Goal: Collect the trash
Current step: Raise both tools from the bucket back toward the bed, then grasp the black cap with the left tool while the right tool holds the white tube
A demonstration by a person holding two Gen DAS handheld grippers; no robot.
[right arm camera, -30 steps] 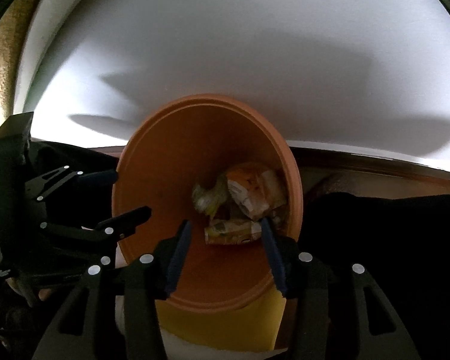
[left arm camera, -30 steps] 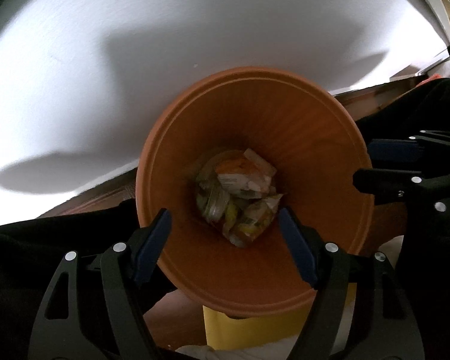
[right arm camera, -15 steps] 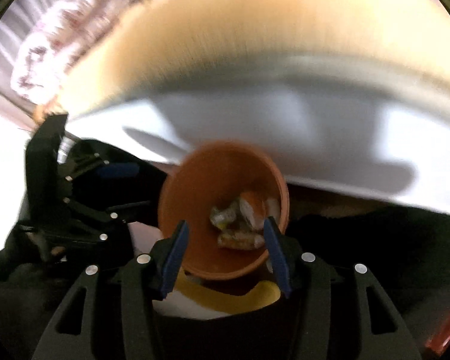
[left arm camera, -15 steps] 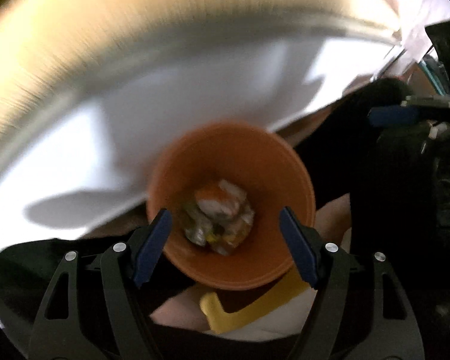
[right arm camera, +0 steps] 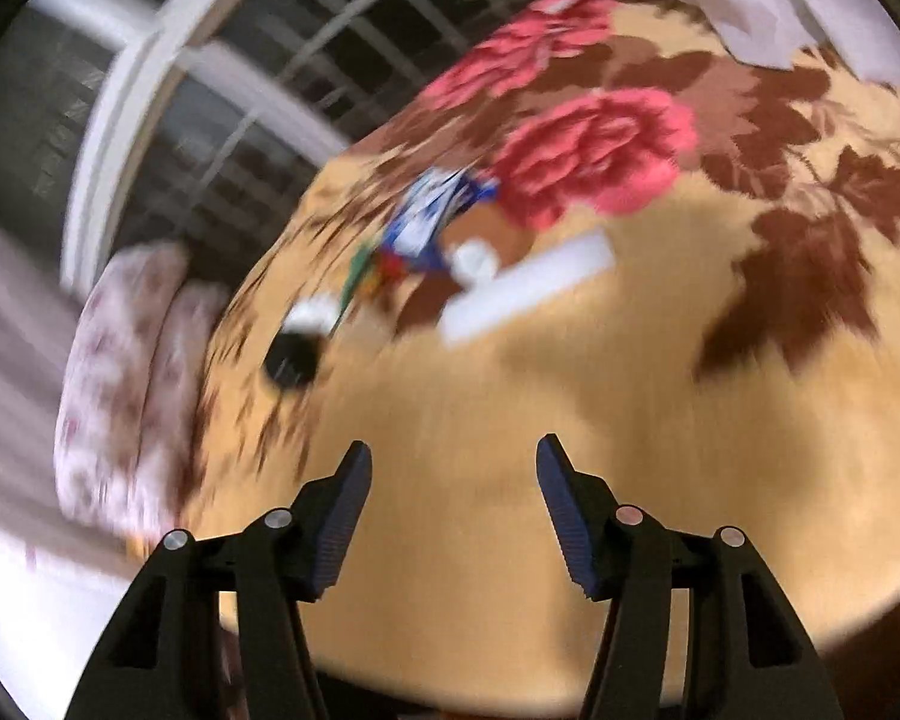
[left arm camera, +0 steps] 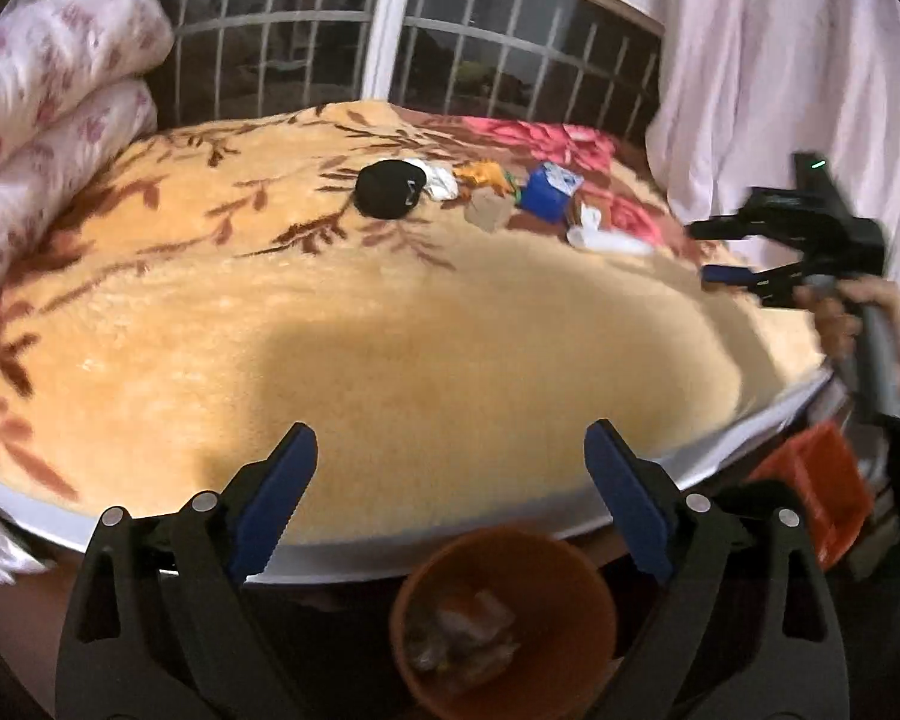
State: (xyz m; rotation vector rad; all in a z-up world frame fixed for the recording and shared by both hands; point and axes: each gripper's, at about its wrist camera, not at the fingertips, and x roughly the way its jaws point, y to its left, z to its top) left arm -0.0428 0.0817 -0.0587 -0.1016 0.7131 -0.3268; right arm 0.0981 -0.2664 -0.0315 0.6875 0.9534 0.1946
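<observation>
Covering nearly all of both views is a plush, deep-pile blanket (left arm camera: 390,324), yellow-gold with brown leaf sprays and pink-red roses toward its far corner, spread over a bed whose pale edge curves along the near side. Behind it stands a barred window (left arm camera: 390,42), with a folded floral quilt (left arm camera: 48,96) stacked at the left and a thin pale curtain (left arm camera: 780,72) hanging at the right. Below the bed edge, at the bottom of the left wrist view, sits a round orange bin (left arm camera: 504,624) of smooth plastic, tapering downward, its mouth facing up and crumpled wrappers (left arm camera: 462,636) lying in its bottom. The remaining trash lies in a loose row across the far side of the blanket: a rounded black object (left arm camera: 386,188), a crumpled white wad (left arm camera: 438,180), an orange-yellow wrapper (left arm camera: 483,174), a boxy blue carton (left arm camera: 549,192), and a long flat white piece (right arm camera: 528,294) whose long axis runs along the row, all well apart from both tools. The left gripper (left arm camera: 450,498) stands wide with nothing between its ridged blue pads, its jaws having just been opening. The right gripper (right arm camera: 453,516), held in a hand (left arm camera: 858,324) at the blanket's right edge, stands moderately apart and empty, likewise just opening; its view is blurred.
</observation>
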